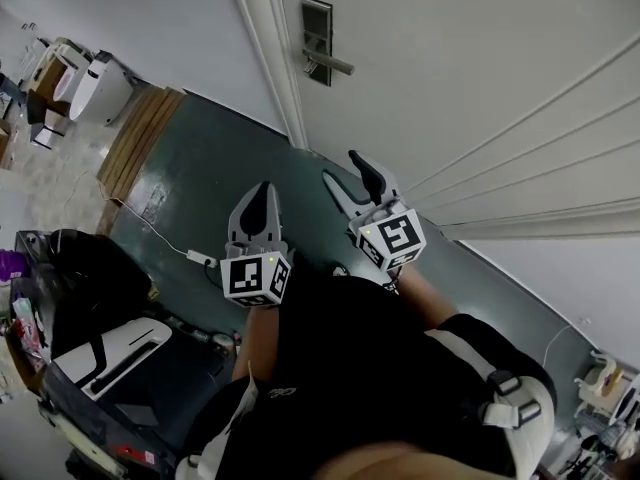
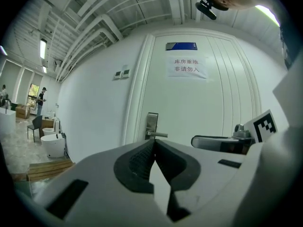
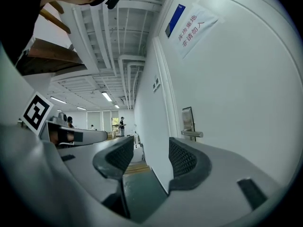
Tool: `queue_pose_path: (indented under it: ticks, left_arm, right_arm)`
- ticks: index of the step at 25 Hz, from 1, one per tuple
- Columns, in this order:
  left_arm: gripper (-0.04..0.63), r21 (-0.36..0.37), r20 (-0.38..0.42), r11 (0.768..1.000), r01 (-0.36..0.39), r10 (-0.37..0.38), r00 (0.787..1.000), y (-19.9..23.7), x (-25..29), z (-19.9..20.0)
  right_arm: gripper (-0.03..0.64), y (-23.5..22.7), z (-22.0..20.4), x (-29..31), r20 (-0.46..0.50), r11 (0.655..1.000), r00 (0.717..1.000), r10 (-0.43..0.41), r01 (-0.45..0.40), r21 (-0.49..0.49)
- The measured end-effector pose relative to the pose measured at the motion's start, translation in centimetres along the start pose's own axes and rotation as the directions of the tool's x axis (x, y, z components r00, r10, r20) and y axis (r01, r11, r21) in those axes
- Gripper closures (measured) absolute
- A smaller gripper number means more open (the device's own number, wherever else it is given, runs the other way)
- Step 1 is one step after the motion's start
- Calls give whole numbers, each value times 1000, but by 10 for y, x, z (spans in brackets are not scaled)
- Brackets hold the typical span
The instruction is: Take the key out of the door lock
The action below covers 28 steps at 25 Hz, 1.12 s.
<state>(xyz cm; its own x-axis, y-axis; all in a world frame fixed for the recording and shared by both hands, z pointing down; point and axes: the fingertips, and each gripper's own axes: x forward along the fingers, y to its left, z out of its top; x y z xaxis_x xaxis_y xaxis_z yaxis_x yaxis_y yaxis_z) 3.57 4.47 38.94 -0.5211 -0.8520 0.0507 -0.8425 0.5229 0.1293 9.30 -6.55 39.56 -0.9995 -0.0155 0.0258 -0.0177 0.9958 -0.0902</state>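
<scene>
A white door (image 1: 470, 58) carries a metal lock plate (image 1: 317, 40) with a lever handle (image 1: 330, 64). I cannot make out a key in any view. My left gripper (image 1: 262, 192) hangs well short of the door with its jaws shut on nothing. My right gripper (image 1: 345, 167) is beside it, nearer the door, jaws open and empty. In the left gripper view the lock plate (image 2: 151, 123) stands just above the closed gripper (image 2: 154, 144). In the right gripper view the lock plate (image 3: 188, 121) and handle (image 3: 193, 134) lie right of the open gripper (image 3: 151, 149).
A paper sign (image 2: 186, 67) and a blue plate (image 2: 181, 46) hang on the door. On the left of the green floor (image 1: 220, 158) are a wooden pallet (image 1: 140, 138), white fixtures (image 1: 95, 88), a white cable (image 1: 170, 240) and a black cart (image 1: 90, 318). People stand far off.
</scene>
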Motion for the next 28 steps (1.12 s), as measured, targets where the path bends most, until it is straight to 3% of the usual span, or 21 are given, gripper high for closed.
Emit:
queue_pose_path:
  ticks: [6,12,20,28]
  left_arm:
    - [572,8,-23,995,95,-94,995,26,67,-11]
    - [572,18,-57,975,221,-220,974,65,124,1]
    - [572,-26,-136,923,383,-383,914,107,181,-10]
    - [572,-68,-170,863,501,-505,846,138,201,-17]
  right_arm:
    - [388,-29,-14,46,-14,997,997,-80,80,2]
    - [387,-41,-11,106,-36,985,985,-172,172,1]
    - [388,-55,-29,157,-96,935,940,-328,338,108]
    - [387,-49,-38,183,-138,876,880,-455,470,106]
